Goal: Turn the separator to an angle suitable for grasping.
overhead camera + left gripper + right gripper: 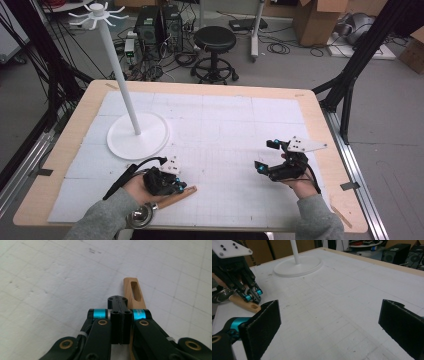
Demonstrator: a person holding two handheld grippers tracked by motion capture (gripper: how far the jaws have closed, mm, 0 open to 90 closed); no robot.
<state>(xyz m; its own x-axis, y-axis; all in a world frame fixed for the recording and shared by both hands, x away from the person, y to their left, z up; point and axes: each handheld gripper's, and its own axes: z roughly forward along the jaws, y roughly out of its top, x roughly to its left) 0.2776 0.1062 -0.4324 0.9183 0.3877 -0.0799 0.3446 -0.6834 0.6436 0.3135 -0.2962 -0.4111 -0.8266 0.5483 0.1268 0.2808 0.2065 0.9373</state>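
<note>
A: Where's the ladle [165, 201]?
B: Flat on the desk [240, 120] near the person's edge, under the left hand-held gripper [181, 186]. Long axis runs diagonally: metal bowl toward the person's left sleeve, wooden handle pointing out past the gripper tips toward the right hand-held gripper [265, 156].
A: Is it gripped?
B: Left jaws are together. In the left gripper view the handle [133, 290] lies beneath and just to one side of the closed tips, slotted end poking out ahead. Can't tell whether the tips touch it; nothing is pinched between them.
A: Left hand pose?
B: Forearm comes in from the near edge, hand [137, 187] wrapped around the gripper body, gripper low and angled down at the desk.
A: The right one?
B: Jaws wide apart, nothing between, held just above the desk, well apart from the ladle, aimed across at the left gripper.
A: View differences?
B: Right gripper view gives the side-on look: left tips sit right over the handle. It also shows the white stand [298, 263] beyond the left gripper. High view shows the hooks on the stand's top.
</note>
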